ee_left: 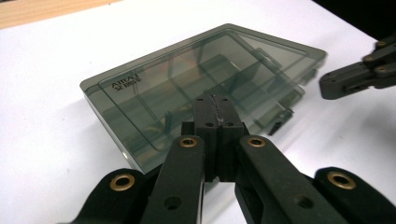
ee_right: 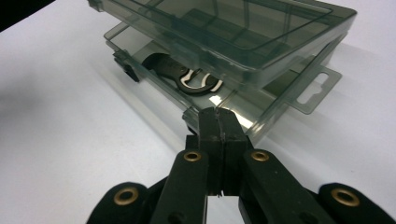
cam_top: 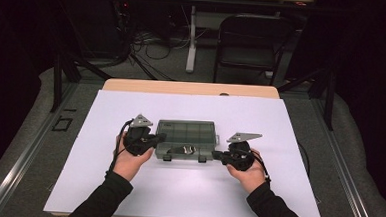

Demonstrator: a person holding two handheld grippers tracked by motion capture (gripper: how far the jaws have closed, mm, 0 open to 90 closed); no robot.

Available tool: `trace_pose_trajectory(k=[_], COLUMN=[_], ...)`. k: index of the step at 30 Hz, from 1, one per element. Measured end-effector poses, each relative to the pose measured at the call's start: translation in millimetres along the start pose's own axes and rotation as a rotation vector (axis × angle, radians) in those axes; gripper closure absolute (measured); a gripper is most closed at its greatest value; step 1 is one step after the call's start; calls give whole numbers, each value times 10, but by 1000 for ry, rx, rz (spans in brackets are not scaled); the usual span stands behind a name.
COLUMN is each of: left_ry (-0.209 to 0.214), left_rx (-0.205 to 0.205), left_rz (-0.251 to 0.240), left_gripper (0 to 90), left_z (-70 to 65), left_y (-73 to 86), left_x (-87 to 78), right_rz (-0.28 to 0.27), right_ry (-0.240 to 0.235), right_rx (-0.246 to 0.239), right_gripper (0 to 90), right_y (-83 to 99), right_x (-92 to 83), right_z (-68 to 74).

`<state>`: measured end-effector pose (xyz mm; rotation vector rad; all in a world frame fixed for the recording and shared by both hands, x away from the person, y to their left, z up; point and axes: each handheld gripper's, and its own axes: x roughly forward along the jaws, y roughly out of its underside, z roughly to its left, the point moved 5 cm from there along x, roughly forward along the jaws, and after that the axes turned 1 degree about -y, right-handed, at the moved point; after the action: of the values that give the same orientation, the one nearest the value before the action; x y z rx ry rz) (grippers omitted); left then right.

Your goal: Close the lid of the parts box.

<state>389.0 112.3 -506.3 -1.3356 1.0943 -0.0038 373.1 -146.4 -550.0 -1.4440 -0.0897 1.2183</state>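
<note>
A smoky, see-through compartment box [cam_top: 185, 140] lies near the middle of the white surface [cam_top: 186, 193], lengthwise across it, with a gripper at each short end. The left gripper [cam_top: 158, 136] comes in from the box's left end; in the left gripper view its jaws are pressed flat together with nothing between them, and their tip [ee_left: 212, 99] stands over the near part of the box lid [ee_left: 201, 88], whether touching it or just above it I cannot tell. The right gripper [cam_top: 217, 154] sits at the box's front right corner; in the right gripper view its jaws are likewise closed on nothing, with the tip [ee_right: 218, 112] right at the front edge of the box's lower tray [ee_right: 219, 100], contact not clear. From that view the lid [ee_right: 233, 32] stands slightly raised above the tray along the front, leaving a gap, and a black and white object [ee_right: 187, 77] lies inside a front compartment. A flat hang tab [ee_right: 314, 91] juts from the end of the box. In the left gripper view the other gripper [ee_left: 362, 74] shows past the far end of the box, resting low over the surface.
</note>
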Motion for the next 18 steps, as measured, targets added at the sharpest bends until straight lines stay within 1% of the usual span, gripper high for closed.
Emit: trace_pose_trajectory(k=[1,3,5,6,9,10,12,15,17,18], left_ry=[-4,2,2,7,9,12,12,14,15,9], left_rx=[0,-10,-13,-9,-14,-23,-20,-26,-26,-21], left_rz=[10,21,32,47,57,62,64,64,67,77], left_gripper=[900,900,900,900,900,900,900,900,900,900], left_z=[16,26,20,12,9,8,15,17,21,24], left_y=[7,31,76,114,185,204,221,239,259,274], left_x=[33,84,130,156,205,211,222,236,242,249], right_rz=[-2,-10,-15,-17,6,12,22,35,44,44], right_ry=[3,10,17,20,30,35,44,48,49,50], right_rx=[8,8,6,3,3,1,-15,-10,-11,-18], right_gripper=[900,900,900,900,900,900,900,900,900,900], right_y=[-2,-8,-11,-12,13,22,42,66,93,103], right_x=[-2,-3,-6,-5,19,27,43,45,33,22], right_z=[-15,-36,-48,-55,-79,-81,-90,-93,-94,-91])
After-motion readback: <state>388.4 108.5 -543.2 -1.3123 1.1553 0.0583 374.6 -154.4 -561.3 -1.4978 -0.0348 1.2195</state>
